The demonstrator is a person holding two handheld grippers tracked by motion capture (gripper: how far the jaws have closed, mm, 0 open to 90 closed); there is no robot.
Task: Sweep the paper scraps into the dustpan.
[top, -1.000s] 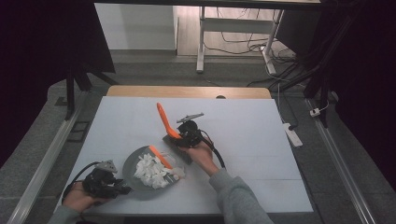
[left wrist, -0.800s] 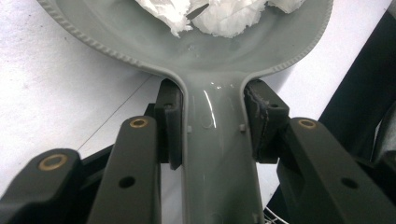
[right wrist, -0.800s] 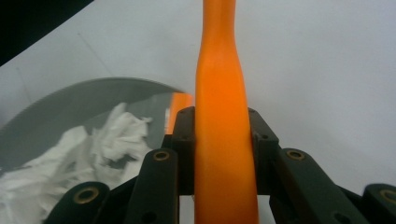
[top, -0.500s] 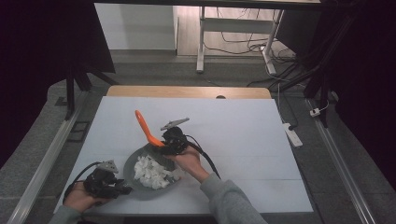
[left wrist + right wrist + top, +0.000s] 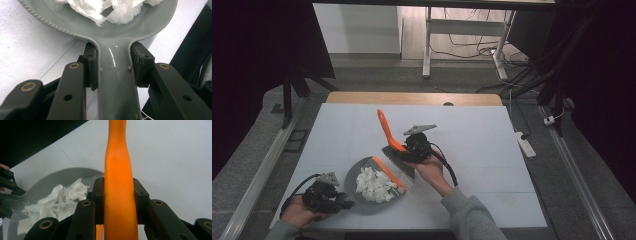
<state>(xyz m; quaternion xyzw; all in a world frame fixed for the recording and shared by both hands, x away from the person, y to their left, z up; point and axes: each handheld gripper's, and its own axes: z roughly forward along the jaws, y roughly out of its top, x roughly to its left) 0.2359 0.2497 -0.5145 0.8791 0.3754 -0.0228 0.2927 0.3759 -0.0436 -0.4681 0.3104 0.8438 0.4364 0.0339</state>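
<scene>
Right gripper (image 5: pixel 412 148) clamps brush (image 5: pixel 388 134); left gripper (image 5: pixel 343 201) clamps dustpan (image 5: pixel 362 202).

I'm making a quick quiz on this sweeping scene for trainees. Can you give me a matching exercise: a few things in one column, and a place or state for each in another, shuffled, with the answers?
Things:
1. grey dustpan
2. orange brush
3. white paper scraps
4. left gripper

Places or states:
A. held by its handle in the right gripper, handle pointing up and away
B. piled inside the pan
C. lying on the white table, handle toward the person's left hand
D. jaws shut on a grey handle

Pairs: 1-C, 2-A, 3-B, 4-D
</scene>
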